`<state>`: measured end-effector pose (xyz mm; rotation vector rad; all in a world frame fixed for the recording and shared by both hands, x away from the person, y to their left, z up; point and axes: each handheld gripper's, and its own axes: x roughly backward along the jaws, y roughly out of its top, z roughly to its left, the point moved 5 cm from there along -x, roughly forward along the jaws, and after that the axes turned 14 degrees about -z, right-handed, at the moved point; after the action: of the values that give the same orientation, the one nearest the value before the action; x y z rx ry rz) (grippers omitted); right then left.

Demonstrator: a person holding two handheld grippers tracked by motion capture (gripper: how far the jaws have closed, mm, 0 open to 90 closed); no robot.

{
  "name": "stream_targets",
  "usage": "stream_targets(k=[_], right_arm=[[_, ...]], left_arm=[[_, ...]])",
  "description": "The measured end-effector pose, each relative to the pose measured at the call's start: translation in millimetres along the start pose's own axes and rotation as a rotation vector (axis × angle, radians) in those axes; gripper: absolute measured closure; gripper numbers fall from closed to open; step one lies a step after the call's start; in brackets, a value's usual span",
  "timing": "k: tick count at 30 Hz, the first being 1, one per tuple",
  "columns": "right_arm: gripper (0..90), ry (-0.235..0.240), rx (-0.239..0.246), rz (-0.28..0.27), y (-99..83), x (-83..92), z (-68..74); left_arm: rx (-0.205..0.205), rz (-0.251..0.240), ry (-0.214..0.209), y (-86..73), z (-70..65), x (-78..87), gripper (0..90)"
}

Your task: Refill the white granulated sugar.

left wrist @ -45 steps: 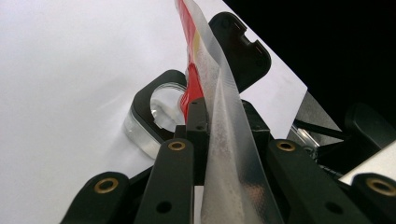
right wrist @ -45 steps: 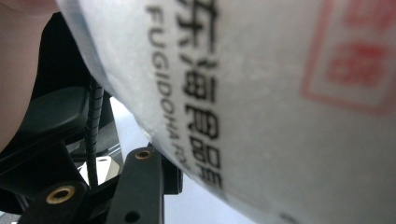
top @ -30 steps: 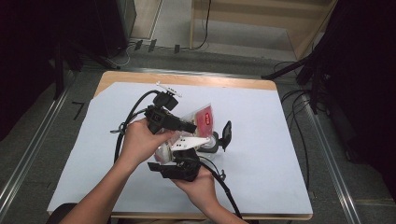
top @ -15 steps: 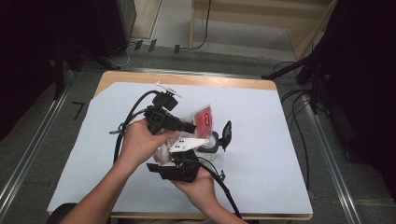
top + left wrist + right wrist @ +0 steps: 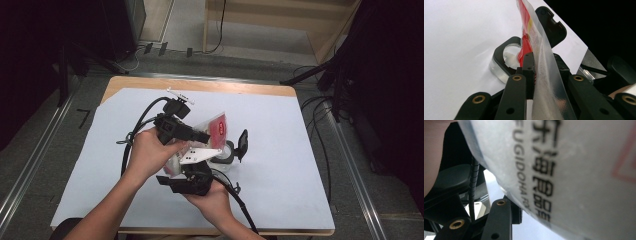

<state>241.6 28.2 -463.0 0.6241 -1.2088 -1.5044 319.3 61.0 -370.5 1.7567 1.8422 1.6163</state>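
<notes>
Below, white sheet (image 5: pixel 280 130) over wooden table (image 5: pixel 200 84).

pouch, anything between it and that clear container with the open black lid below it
Nothing visible does. In the left gripper view the pouch, pinched in the left gripper, hangs right over the container; its lid is swung back, off the opening.

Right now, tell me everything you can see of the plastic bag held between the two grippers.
The bag is a translucent frosted plastic pouch with red contents or printing and a wide clear sealed edge. It is lifted off the white table cover, standing roughly edge-up. The left gripper is clamped on its edge; the right gripper sits against its lower part. Black print reads "FUGIDOHA", beside Chinese characters. Below it lies a clear container with an open black lid.
</notes>
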Motion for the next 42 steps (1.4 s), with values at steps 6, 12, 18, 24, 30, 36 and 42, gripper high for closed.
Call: stream_targets(k=[6,12,18,24,30,36,42], right_arm=[[62.5,0.001,-0.011,0.006,0.8,0.2,0.4],[62.6,0.008,-0.022,0.007,1.5,0.2,1.4],[62.6,0.013,-0.036,0.006,2.2,0.6,1.5],[62.5,0.010,-0.021,0.011,1.6,0.3,3.5],[62.3,0.006,-0.006,0.010,1.1,-0.1,3.8],[62.7,0.002,0.024,0.015,0.6,-1.2,5.9],[62.7,0.002,0.021,0.010,0.8,-1.4,6.5]], left_arm=[[-0.005,-0.004,0.000,-0.2,0.2,0.3,77.1],[-0.013,0.000,-0.001,-0.2,0.3,0.8,76.5],[-0.008,-0.003,-0.006,-0.3,1.0,0.7,76.0],[0.014,-0.003,-0.018,-1.2,2.1,1.4,77.4],[0.017,-0.006,-0.021,-1.4,2.0,1.7,77.4],[-0.002,-0.001,-0.009,-1.2,0.4,3.2,78.1],[-0.005,-0.002,-0.006,-1.1,-0.5,3.4,78.1]])
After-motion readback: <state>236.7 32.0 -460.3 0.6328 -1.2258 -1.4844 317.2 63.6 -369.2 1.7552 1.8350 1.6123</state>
